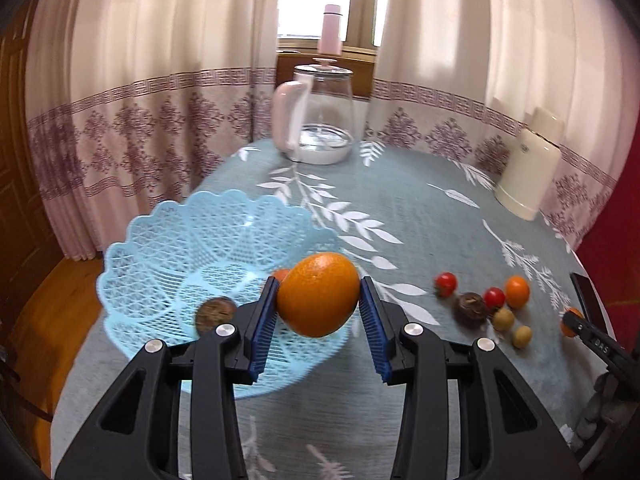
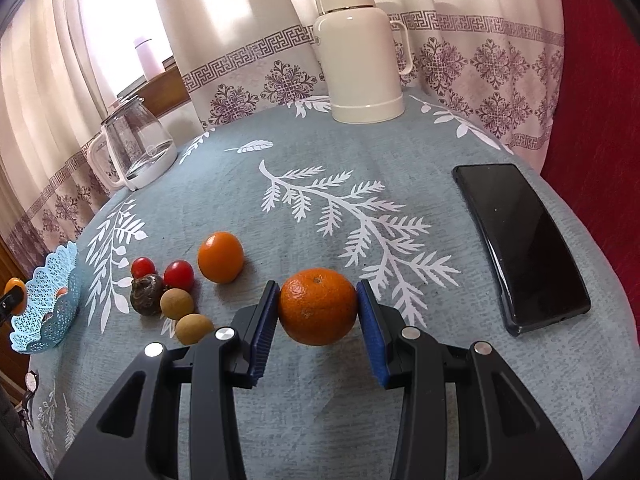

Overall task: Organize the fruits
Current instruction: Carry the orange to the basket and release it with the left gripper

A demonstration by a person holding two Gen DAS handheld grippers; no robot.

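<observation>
Where curtains (image 2: 480,52) hang, tablecloth (image 2: 320,184) spreads.

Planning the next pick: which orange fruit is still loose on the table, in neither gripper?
The small orange beside the cherry tomatoes. The others are clamped: one in the left gripper over the basket, one in the right gripper.

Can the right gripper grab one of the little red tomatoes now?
Probably not yet: the right gripper is already shut on an orange, so its jaws are full. The cherry tomatoes sit unblocked nearby.
</observation>
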